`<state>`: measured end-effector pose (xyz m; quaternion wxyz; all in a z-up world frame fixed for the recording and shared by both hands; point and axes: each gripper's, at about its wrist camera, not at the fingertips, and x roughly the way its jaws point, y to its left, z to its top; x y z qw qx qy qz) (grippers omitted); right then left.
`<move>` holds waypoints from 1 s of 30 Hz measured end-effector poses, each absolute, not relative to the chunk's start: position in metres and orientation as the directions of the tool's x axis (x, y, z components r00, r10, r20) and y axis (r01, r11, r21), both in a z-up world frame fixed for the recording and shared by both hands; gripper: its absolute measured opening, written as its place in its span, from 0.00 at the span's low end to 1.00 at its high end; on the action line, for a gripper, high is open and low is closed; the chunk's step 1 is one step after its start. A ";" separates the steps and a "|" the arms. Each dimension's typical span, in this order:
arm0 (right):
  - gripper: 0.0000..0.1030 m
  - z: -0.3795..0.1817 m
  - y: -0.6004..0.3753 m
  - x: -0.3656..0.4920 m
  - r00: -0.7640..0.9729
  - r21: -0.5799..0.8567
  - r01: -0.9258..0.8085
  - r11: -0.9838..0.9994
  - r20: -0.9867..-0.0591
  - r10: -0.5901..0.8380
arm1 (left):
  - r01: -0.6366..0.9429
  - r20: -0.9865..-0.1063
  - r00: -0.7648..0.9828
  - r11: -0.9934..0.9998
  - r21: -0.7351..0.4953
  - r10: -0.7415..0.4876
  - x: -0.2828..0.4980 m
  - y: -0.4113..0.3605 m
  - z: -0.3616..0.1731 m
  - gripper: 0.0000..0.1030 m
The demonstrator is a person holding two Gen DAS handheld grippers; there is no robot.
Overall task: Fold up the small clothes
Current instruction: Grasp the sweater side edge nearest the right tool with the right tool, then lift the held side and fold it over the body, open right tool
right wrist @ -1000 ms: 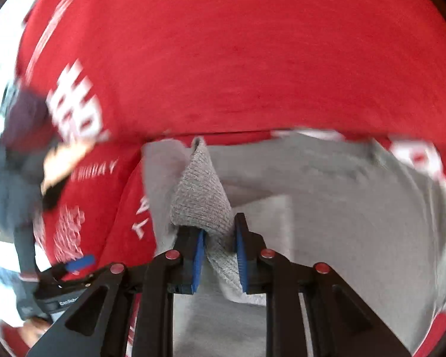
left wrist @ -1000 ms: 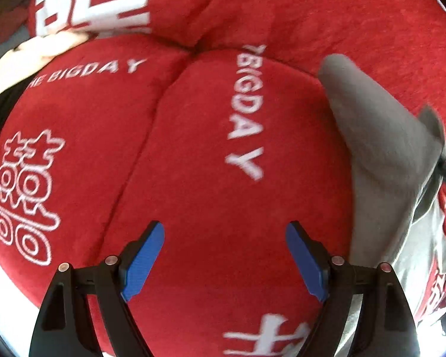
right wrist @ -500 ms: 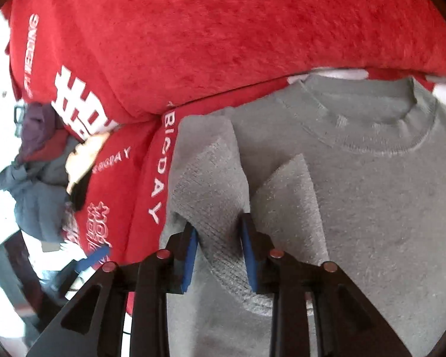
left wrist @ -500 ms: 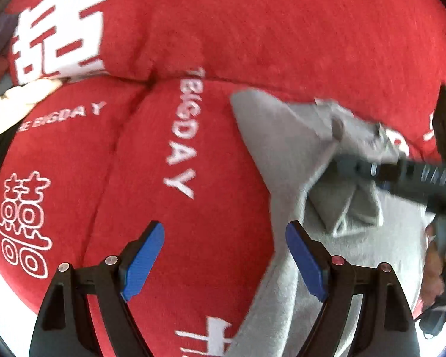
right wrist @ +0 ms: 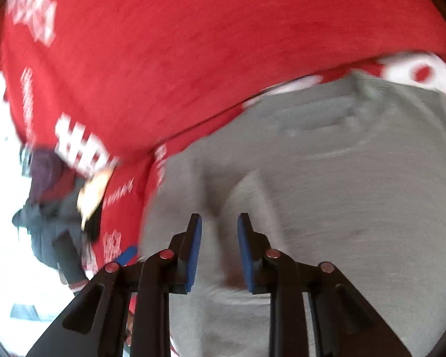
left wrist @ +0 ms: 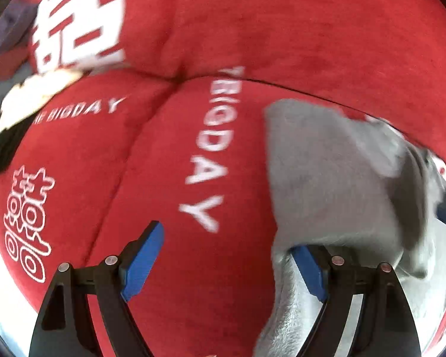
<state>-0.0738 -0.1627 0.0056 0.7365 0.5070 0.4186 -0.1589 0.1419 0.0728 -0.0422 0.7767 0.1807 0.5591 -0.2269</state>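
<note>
While the grey sweater [right wrist: 327,196] is lying flat on the red cushions [left wrist: 151,178], I am holding my left gripper [left wrist: 226,264] wide open over its edge, gripping nothing; my right gripper [right wrist: 219,250] is standing slightly parted after closing a little, a low fold of grey knit rising between its jaws.

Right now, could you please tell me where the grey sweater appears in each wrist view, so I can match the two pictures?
Left wrist view: the grey sweater fills the right side, its edge draped over the left claw's right finger.
Right wrist view: the grey sweater covers the centre and right, lying under and ahead of the right claw.
Shared landmark: the white BIGDAY lettering on the red cushion, just left of the sweater's edge.
</note>
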 end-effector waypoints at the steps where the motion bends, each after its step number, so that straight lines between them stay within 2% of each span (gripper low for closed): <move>1: 0.27 0.001 -0.169 -0.081 0.603 0.619 0.674 0.402 -0.776 0.185 | 0.533 -0.956 0.255 0.846 0.016 -0.142 0.149 0.080 -0.046 0.82; 3: 0.30 -0.005 -0.171 -0.087 0.586 0.614 0.689 0.384 -0.784 0.202 | 0.518 -0.964 0.210 0.855 -0.033 -0.164 0.152 0.089 -0.050 0.82; 4: 0.36 -0.004 -0.168 -0.086 0.579 0.612 0.678 0.408 -0.786 0.217 | 0.518 -0.964 0.206 0.854 -0.039 -0.169 0.152 0.091 -0.051 0.82; 5: 0.55 -0.001 -0.164 -0.084 0.570 0.604 0.665 0.439 -0.791 0.223 | 0.528 -0.963 0.216 0.849 -0.025 -0.163 0.148 0.091 -0.050 0.82; 7: 0.67 0.012 -0.140 -0.072 0.527 0.544 0.599 0.588 -0.820 0.223 | 0.552 -0.961 0.231 0.834 0.004 -0.149 0.141 0.088 -0.050 0.82; 11: 0.67 0.028 -0.075 -0.051 0.400 0.314 0.349 0.883 -0.902 0.163 | 0.547 -0.963 0.218 0.837 -0.011 -0.155 0.139 0.091 -0.049 0.82; 15: 0.67 0.012 -0.007 -0.034 0.291 -0.056 0.016 0.998 -0.955 -0.058 | 0.517 -0.970 0.163 0.853 -0.074 -0.183 0.155 0.101 -0.055 0.82; 16: 0.66 0.002 0.006 -0.029 0.279 -0.151 -0.050 0.987 -0.951 -0.132 | 0.517 -0.970 0.156 0.852 -0.079 -0.184 0.156 0.102 -0.056 0.82; 18: 0.22 -0.011 0.013 -0.021 0.259 -0.217 -0.096 0.971 -0.948 -0.186 | 0.530 -0.971 0.159 0.845 -0.069 -0.180 0.156 0.100 -0.057 0.82; 19: 0.12 -0.013 0.008 -0.016 0.239 -0.192 -0.068 0.979 -0.956 -0.170 | 0.534 -0.970 0.164 0.843 -0.064 -0.178 0.157 0.099 -0.057 0.82; 21: 0.11 0.006 -0.020 -0.017 0.303 -0.061 0.097 0.993 -0.949 -0.087 | 0.534 -0.968 0.172 0.843 -0.066 -0.185 0.158 0.100 -0.056 0.82; 23: 0.12 0.033 -0.074 -0.038 0.421 0.159 0.360 0.919 -0.907 -0.008 | 0.526 -0.968 0.165 0.847 -0.076 -0.190 0.161 0.101 -0.057 0.82; 26: 0.12 0.045 -0.137 -0.082 0.529 0.369 0.600 0.710 -0.849 -0.006 | 0.524 -0.970 0.147 0.847 -0.089 -0.193 0.165 0.103 -0.059 0.82; 28: 0.12 0.036 -0.182 -0.128 0.571 0.482 0.724 0.493 -0.820 -0.037 | 0.535 -0.970 0.151 0.841 -0.082 -0.191 0.164 0.103 -0.058 0.82; 30: 0.14 0.013 -0.212 -0.175 0.618 0.592 0.764 0.255 -0.786 -0.025 | 0.555 -0.968 0.154 0.828 -0.082 -0.199 0.160 0.101 -0.057 0.84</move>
